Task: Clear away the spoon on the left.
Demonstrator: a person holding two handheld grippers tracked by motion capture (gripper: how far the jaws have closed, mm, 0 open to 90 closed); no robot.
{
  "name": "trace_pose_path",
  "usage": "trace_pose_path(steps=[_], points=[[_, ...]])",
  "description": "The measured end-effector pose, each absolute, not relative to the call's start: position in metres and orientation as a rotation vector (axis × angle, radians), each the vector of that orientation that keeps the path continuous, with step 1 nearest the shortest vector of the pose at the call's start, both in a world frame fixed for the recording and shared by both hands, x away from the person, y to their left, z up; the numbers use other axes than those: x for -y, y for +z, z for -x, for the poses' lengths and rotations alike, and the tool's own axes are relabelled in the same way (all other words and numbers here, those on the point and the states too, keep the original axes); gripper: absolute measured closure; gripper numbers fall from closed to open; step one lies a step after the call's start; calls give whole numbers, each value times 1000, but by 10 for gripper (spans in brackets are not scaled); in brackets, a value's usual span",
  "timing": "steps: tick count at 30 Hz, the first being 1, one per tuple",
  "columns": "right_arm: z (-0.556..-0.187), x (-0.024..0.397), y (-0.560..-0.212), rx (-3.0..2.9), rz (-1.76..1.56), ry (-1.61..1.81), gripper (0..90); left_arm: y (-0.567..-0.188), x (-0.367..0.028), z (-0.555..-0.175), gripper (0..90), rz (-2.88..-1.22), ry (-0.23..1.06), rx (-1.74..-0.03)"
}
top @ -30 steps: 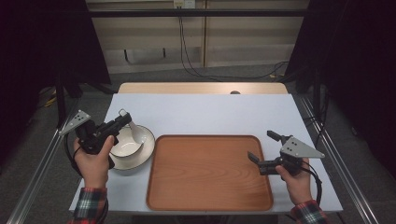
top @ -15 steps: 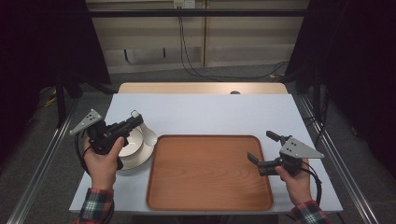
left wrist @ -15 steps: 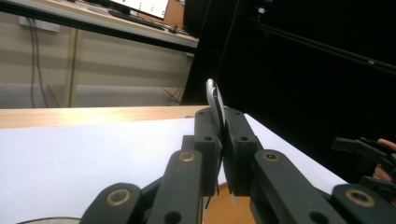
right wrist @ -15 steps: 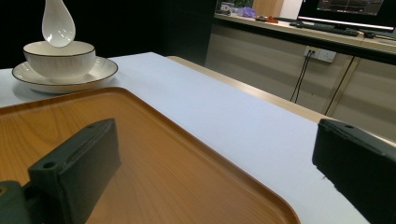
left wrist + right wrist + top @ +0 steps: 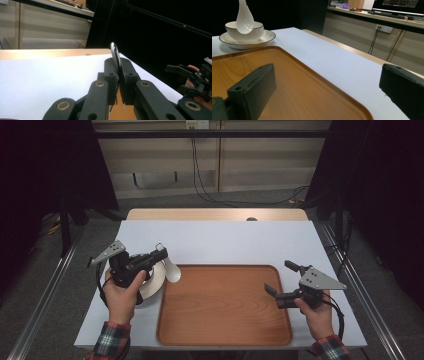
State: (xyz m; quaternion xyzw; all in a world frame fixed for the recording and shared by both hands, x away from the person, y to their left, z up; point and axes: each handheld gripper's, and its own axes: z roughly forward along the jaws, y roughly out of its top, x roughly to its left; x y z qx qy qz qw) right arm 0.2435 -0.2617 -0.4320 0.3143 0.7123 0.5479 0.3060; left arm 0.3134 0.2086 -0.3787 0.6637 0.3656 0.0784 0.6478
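I note the left gripper (image 5: 161, 254), at middle left of the high view, clamped on a white spoon (image 5: 171, 270), which a second ago was in the bowl (image 5: 244, 31) and is now lifted clear, hanging just over the tray's (image 5: 225, 320) left edge. My right gripper (image 5: 280, 279) is unchanged at lower right, jaws wide apart, holding nothing. The bowl sits on its plate (image 5: 151, 282).

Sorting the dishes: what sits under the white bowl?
The bowl stands on a white plate with a dark rim. The plate's middle is covered by the bowl; a spoon hangs in front.
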Motion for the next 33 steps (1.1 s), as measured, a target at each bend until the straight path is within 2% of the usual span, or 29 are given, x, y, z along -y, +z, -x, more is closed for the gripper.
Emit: trace_pose_path(steps=[33], points=[[-243,262,-431,-1888,-827,1458,3,-414,-163,-309,849,-1649,59,-802]])
